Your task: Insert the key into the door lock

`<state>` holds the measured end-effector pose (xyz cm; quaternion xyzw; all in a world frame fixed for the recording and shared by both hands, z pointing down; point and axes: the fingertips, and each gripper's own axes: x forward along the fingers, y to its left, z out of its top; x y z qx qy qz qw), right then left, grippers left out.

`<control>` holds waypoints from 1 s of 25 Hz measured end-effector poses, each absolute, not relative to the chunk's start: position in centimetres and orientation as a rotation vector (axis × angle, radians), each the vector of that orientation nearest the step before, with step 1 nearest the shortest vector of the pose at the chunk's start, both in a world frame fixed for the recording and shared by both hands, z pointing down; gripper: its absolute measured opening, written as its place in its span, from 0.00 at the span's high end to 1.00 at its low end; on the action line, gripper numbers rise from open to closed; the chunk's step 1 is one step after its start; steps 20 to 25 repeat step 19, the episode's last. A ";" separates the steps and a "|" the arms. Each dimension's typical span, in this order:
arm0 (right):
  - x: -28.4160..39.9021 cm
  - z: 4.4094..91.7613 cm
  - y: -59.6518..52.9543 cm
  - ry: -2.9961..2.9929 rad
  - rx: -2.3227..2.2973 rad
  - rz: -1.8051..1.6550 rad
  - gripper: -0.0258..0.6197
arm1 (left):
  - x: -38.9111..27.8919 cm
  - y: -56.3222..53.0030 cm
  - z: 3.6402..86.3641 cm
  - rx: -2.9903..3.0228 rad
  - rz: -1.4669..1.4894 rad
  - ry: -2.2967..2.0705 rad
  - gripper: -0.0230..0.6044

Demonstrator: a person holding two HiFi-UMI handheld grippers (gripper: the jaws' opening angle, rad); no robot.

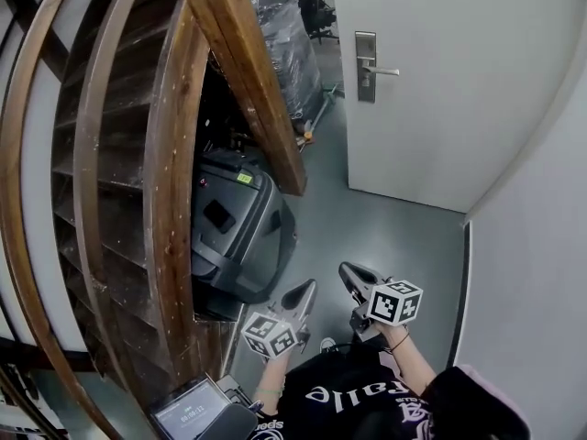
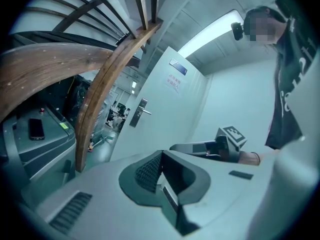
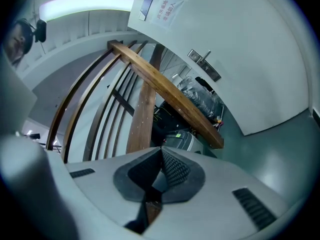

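Note:
The white door (image 1: 440,90) stands shut at the far right, with a metal lock plate and lever handle (image 1: 366,65) on its left side. The same handle shows small in the left gripper view (image 2: 139,112) and in the right gripper view (image 3: 204,63). My left gripper (image 1: 307,288) and right gripper (image 1: 347,269) are held low and close to the body, far short of the door. Both point toward it. In each gripper view the jaws meet at the tips (image 2: 161,153) (image 3: 161,149). No key shows in any view.
A curved wooden staircase (image 1: 165,154) fills the left side. Under it stands a grey machine (image 1: 234,227), and behind that a plastic-wrapped pallet (image 1: 284,44). Grey floor (image 1: 385,236) runs from me to the door. A white wall (image 1: 541,246) closes the right side.

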<state>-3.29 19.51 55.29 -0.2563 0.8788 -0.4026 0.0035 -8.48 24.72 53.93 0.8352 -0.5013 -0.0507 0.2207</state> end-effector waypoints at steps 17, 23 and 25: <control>-1.7 55.3 28.1 2.690 -0.940 -1.234 0.93 | -8.6 32.4 54.0 2.352 -0.156 -1.313 0.96; -1.2 55.0 28.4 2.684 -0.949 -1.230 0.93 | -8.0 32.8 53.7 2.358 -0.151 -1.301 0.96; -1.2 55.0 28.4 2.684 -0.949 -1.230 0.93 | -8.0 32.8 53.7 2.358 -0.151 -1.301 0.96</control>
